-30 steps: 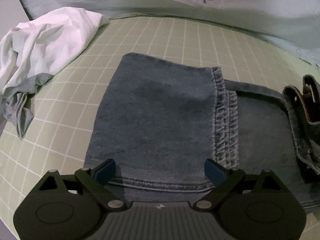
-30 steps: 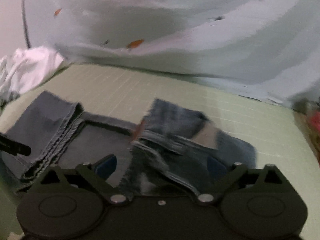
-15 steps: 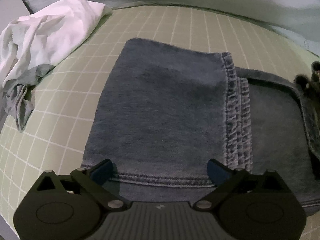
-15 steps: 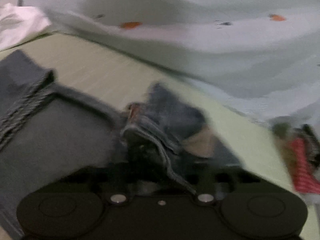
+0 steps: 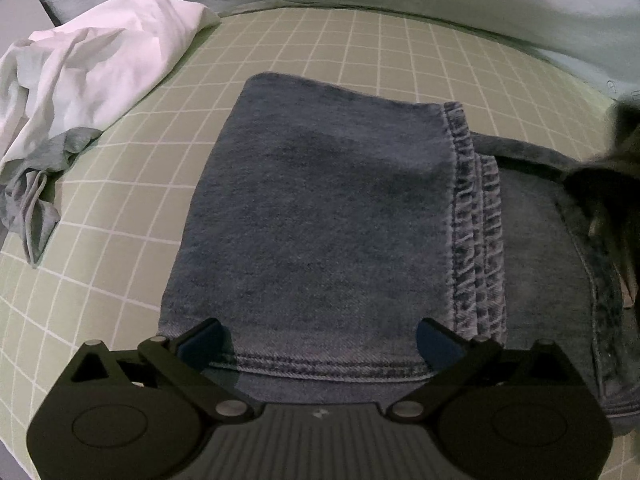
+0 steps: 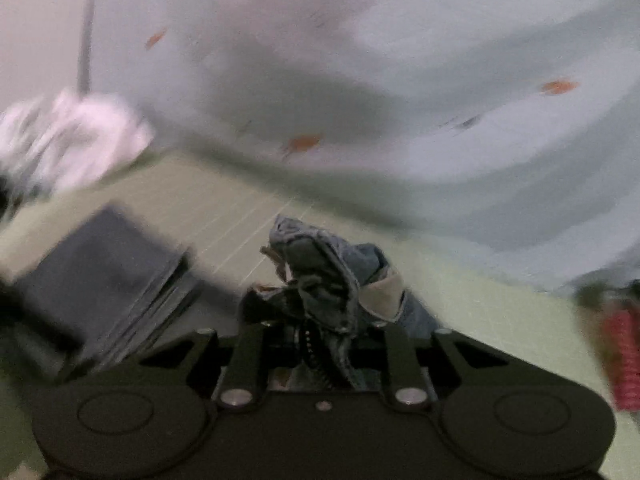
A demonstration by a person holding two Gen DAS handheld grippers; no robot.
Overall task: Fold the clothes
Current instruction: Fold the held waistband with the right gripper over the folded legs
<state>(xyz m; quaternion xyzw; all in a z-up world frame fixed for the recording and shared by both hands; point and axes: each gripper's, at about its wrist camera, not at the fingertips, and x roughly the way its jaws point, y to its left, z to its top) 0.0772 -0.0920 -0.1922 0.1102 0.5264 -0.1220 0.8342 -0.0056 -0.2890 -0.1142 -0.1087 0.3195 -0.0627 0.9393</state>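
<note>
Jeans [image 5: 320, 216]: your denim lies on the green checked sheet [image 5: 360, 52], one end folded over into a flat panel whose stitched hem [image 5: 476, 220] runs down its right side. A darker single layer carries on to the right of that hem.
Waistband end [image 6: 320, 272]: bunched and lifted off the sheet in front of your right gripper, with a pale inner lining showing; it also appears as a dark blur at the right edge of the left wrist view.
Right gripper [image 6: 320, 336]: your jaws are clamped on that bunched waistband. They have just eased slightly wider, and the fabric is wedged between them.
Left gripper [image 5: 320, 334]: your jaws stand wide apart over the near hem of the folded panel. Neither blue pad [image 5: 200, 336] pinches the cloth.
White garment [image 5: 92, 80]: crumpled at the far left of the sheet, well apart from the jeans.
Quilt [image 5: 480, 0]: pale, with small carrot prints, heaped along the far edge.
Red object [image 6: 622, 364]: at the right rim, too blurred to identify.
</note>
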